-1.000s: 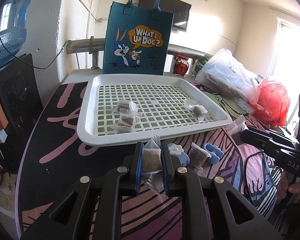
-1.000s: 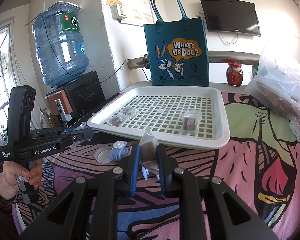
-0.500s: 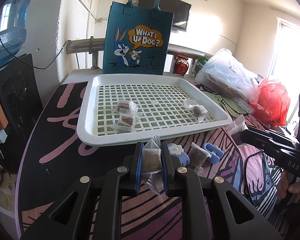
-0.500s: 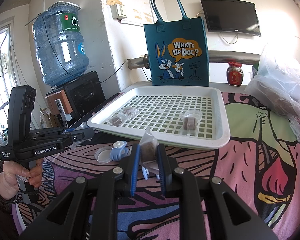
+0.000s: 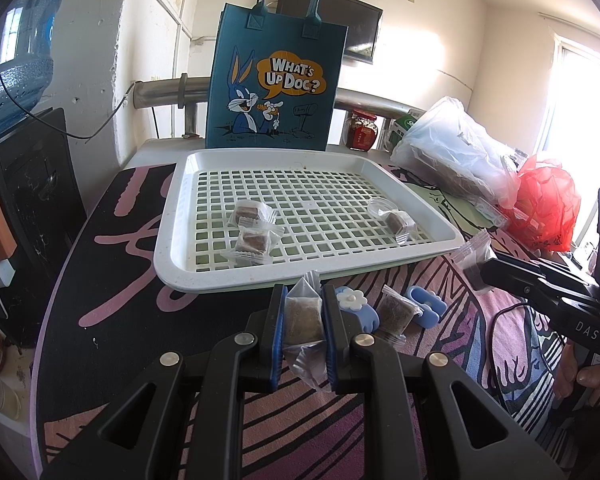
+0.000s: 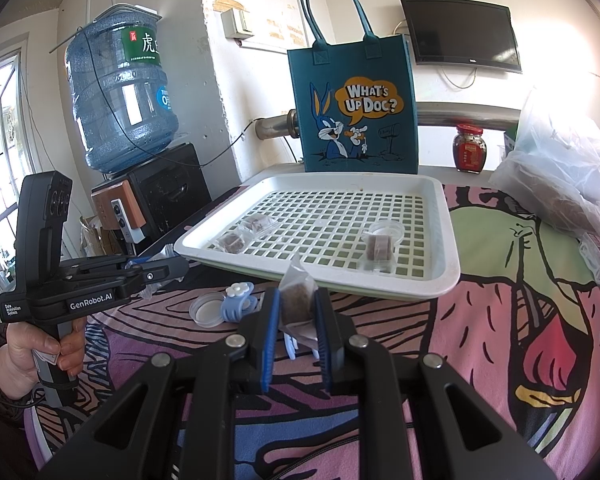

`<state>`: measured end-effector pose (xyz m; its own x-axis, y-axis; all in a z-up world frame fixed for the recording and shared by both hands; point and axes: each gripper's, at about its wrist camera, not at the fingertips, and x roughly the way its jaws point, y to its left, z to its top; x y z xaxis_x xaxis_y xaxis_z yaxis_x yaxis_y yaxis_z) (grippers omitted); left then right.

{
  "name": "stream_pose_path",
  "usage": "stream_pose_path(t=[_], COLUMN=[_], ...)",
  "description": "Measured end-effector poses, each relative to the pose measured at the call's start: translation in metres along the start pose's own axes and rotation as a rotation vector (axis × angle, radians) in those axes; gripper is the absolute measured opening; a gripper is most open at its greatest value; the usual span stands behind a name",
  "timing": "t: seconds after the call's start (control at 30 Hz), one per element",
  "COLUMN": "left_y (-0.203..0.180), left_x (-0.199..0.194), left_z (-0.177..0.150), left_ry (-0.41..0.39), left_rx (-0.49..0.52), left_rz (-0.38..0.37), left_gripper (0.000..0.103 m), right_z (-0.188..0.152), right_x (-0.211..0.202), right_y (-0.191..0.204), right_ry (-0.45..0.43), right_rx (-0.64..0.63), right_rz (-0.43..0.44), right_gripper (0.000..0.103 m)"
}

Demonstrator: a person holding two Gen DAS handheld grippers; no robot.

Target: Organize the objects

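Note:
A white slotted tray (image 5: 172, 240) (image 6: 440, 276) sits on the patterned table. It holds two wrapped brown snack packets at its left (image 5: 254, 240) (image 6: 232, 242) and one at its right (image 5: 396, 222) (image 6: 378, 246). My left gripper (image 5: 303, 312) is shut on a clear-wrapped brown snack packet (image 5: 302, 318), just short of the tray's near rim. My right gripper (image 6: 296, 308) is shut on another wrapped snack packet (image 6: 296, 302), also in front of the tray. A further packet (image 5: 396, 310) lies on the table beside blue flower clips (image 5: 356, 306) (image 6: 236, 304).
A teal Bugs Bunny tote bag (image 5: 274, 80) (image 6: 356, 104) stands behind the tray. A red-lidded jar (image 6: 469, 148), clear plastic bags (image 5: 456, 152) and a red bag (image 5: 548, 200) lie at the right. A water dispenser (image 6: 120, 96) stands at the left. A clear lid (image 6: 206, 308) lies on the table.

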<state>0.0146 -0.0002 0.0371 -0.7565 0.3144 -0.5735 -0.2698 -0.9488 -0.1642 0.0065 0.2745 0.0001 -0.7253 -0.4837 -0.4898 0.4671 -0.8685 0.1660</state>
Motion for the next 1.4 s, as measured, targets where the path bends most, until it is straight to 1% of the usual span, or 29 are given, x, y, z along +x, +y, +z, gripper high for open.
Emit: stream_pose_path(t=[0.5, 0.73, 0.83, 0.93, 1.0, 1.1, 1.17, 1.27, 1.33, 1.4], left_y=[0.001, 0.009, 0.016, 0.028, 0.037, 0.051, 0.057, 0.061, 0.063, 0.061], left_x=[0.001, 0.007, 0.001, -0.004, 0.001, 0.024, 0.046, 0.083, 0.105, 0.121], left_z=[0.000, -0.001, 0.009, 0.035, 0.055, 0.083, 0.096, 0.111, 0.117, 0.120], left_ry=[0.003, 0.052, 0.070, 0.048, 0.039, 0.061, 0.079, 0.117, 0.153, 0.176], left_rx=[-0.001, -0.033, -0.048, -0.034, -0.036, -0.074, -0.086, -0.091, -0.110, -0.111], left_rz=[0.001, -0.003, -0.028, -0.002, 0.004, -0.011, 0.005, 0.033, 0.025, 0.047], left_gripper=[0.015, 0.015, 0.015, 0.015, 0.015, 0.015, 0.015, 0.015, 0.015, 0.015], right_z=[0.000, 0.004, 0.020, 0.048, 0.068, 0.093, 0.107, 0.121, 0.124, 0.124], right_x=[0.000, 0.005, -0.007, -0.019, -0.019, 0.000, 0.025, 0.070, 0.101, 0.128], right_y=[0.001, -0.003, -0.010, -0.011, -0.016, -0.029, -0.040, -0.056, -0.064, -0.070], right_ry=[0.004, 0.042, 0.020, -0.030, -0.050, -0.042, -0.002, 0.073, 0.131, 0.183], right_rx=[0.006, 0.053, 0.076, 0.037, 0.028, 0.037, 0.071, 0.087, 0.089, 0.081], right_rz=[0.000, 0.004, 0.035, 0.026, 0.028, 0.034, 0.056, 0.022, -0.002, -0.033], right_gripper=[0.017, 0.017, 0.017, 0.017, 0.017, 0.017, 0.017, 0.017, 0.017, 0.017])
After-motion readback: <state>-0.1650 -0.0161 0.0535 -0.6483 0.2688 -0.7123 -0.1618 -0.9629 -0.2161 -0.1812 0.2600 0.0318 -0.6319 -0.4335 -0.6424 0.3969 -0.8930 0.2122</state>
